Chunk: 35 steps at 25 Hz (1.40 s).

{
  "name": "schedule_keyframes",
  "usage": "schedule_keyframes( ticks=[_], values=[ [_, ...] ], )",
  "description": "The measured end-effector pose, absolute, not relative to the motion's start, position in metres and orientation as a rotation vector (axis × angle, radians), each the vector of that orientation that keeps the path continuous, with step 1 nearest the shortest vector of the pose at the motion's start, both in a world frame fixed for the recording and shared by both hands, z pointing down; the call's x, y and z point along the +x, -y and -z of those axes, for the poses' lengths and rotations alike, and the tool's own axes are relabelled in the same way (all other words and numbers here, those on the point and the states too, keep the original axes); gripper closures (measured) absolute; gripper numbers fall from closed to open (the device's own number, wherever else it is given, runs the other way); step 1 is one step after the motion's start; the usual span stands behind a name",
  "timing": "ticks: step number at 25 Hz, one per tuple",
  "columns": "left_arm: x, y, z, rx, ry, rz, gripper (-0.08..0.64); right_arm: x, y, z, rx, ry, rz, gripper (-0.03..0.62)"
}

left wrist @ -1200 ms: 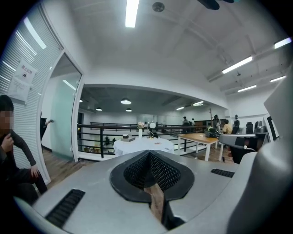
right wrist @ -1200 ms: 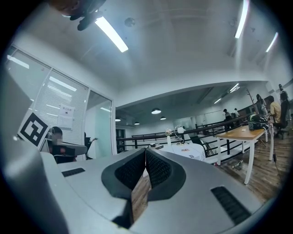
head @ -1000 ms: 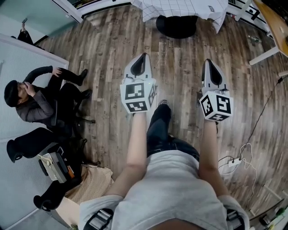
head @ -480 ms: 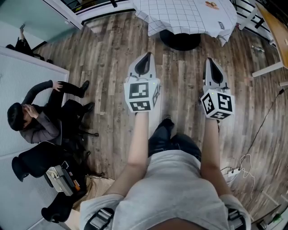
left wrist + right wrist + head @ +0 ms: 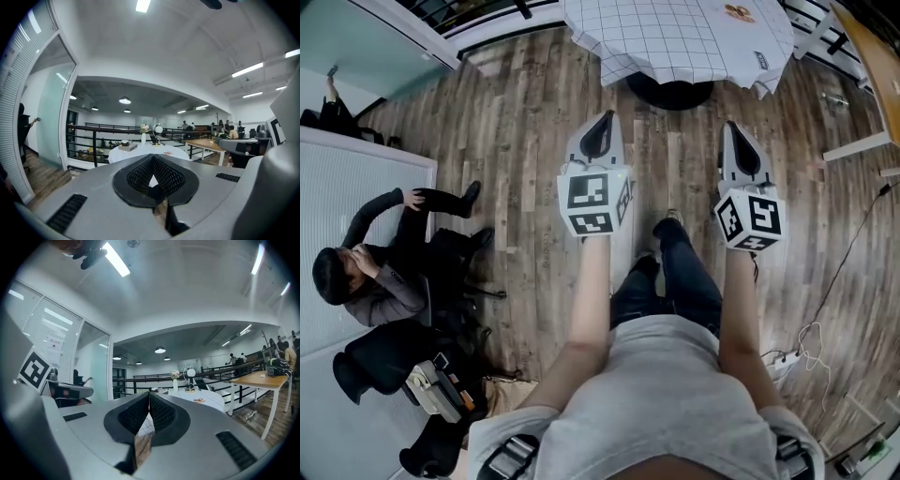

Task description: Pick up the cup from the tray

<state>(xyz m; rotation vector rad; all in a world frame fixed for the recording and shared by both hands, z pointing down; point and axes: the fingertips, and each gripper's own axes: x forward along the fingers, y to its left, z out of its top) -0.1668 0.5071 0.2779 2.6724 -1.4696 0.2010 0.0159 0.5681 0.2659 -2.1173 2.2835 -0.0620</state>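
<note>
Two tongs: the left tongs (image 5: 598, 131) and the right tongs (image 5: 738, 141) are both clenched on nothing. Each one's own view shows its jaws pressed together with nothing between them. They point level, side by side.
Bench: the round bench (image 5: 694, 33) stands ahead of the tongs, between their two lines and well apart from the tips. Its checked cloth (image 5: 617, 64) hangs over the edge.
Tray: in the left gripper view a flat pale tray (image 5: 128, 147) lies on the bench, far ahead and a little to the left of the left tongs' tips.
Cup: I take the small dark thing (image 5: 124, 142) on top of the tray for the cup. It is too small to be sure.
Vase: a white vase (image 5: 143, 137) with flowers stands just right of the tray, and beyond it a lamp (image 5: 158, 129) with a round head.
Stage: I judge this is the approach. The grasp is not begun.
Risk one: if I arrive with the tongs clenched, they would push the cup instead of taking it, and it may tip or slide from the tray.
Risk two: the vase is tall and close beside the tray. A wide reach from its side may knock it over.
Risk three: if a tongs catches the hanging cloth, everything on the bench may be dragged.
Seated person: a seated person (image 5: 370, 281) is left of and behind the left tongs, well apart. I see no danger there.
</note>
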Motion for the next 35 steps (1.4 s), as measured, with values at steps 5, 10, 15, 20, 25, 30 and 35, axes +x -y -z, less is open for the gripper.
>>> schedule_keyframes(
  ticks=[5, 10, 15, 20, 25, 30, 35],
  values=[
    [-0.160, -0.466, -0.281, 2.652, 1.514, -0.205, 0.558, 0.027, -0.521, -0.272, -2.083, -2.300, 0.081, 0.584],
    [-0.148, -0.415, -0.282, 2.627, 1.569, -0.206, 0.558, 0.045, -0.464, -0.272, -2.044, -2.333, 0.069, 0.584],
    [-0.122, -0.363, -0.279, 2.610, 1.608, -0.205, 0.558, 0.073, -0.406, -0.267, -2.011, -2.347, 0.062, 0.584],
    [-0.096, -0.314, -0.269, 2.591, 1.636, -0.190, 0.558, 0.097, -0.352, -0.255, -1.973, -2.378, 0.040, 0.584],
    [-0.067, -0.269, -0.264, 2.590, 1.654, -0.202, 0.558, 0.123, -0.307, -0.251, -1.950, -2.385, 0.033, 0.584],
    [-0.048, -0.235, -0.267, 2.586, 1.653, -0.224, 0.558, 0.137, -0.273, -0.257, -1.930, -2.387, 0.066, 0.584],
    [-0.044, -0.206, -0.274, 2.567, 1.650, -0.257, 0.558, 0.138, -0.243, -0.267, -1.916, -2.404, 0.113, 0.584]
  ],
)
